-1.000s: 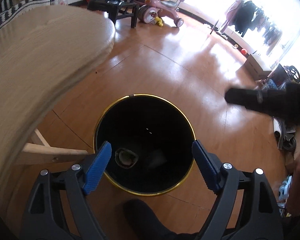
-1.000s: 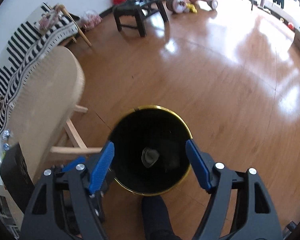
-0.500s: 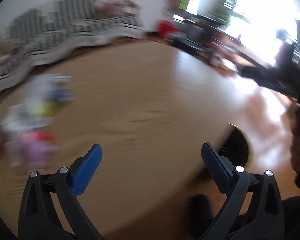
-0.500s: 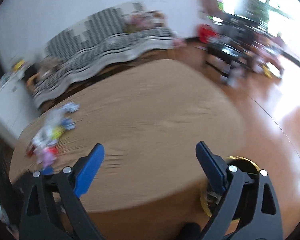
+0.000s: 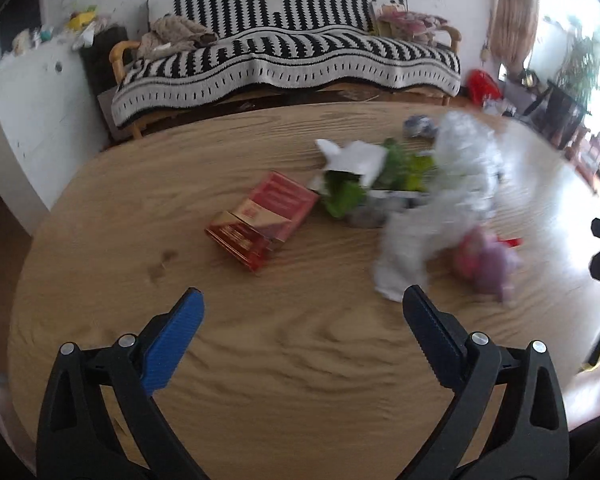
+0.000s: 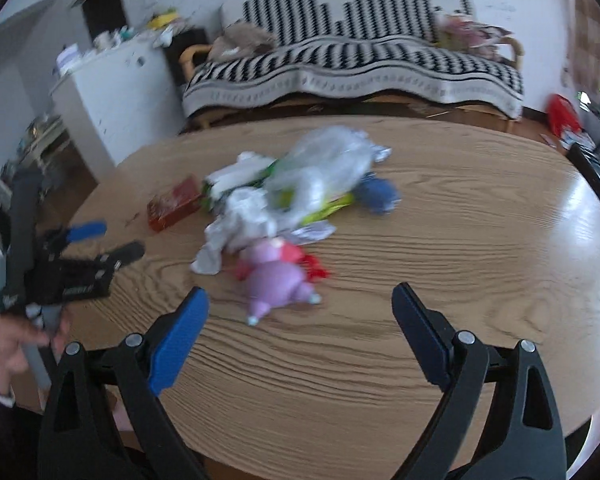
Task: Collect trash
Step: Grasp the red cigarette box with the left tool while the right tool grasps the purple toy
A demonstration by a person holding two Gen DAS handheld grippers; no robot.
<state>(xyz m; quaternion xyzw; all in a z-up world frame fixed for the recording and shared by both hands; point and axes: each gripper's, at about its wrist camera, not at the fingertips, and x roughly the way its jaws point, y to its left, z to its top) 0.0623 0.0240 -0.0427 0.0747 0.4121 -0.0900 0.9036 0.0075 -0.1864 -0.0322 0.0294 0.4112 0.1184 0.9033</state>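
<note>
- Left wrist view: your left gripper (image 5: 302, 306) hangs empty, jaws wide apart; the red box (image 5: 262, 218) lies at 11 o'clock, long axis running toward 1 o'clock.
- Right wrist view: your right gripper (image 6: 300, 306), jaws apart and empty, has the purple wrapper (image 6: 278, 280) near at 12 o'clock, so it looks nearer the trash pile (image 6: 300, 184).

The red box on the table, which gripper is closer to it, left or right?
Left. The left gripper hovers open just short of the red box. The right gripper faces the purple toy, with the box farther off to its left.
</note>
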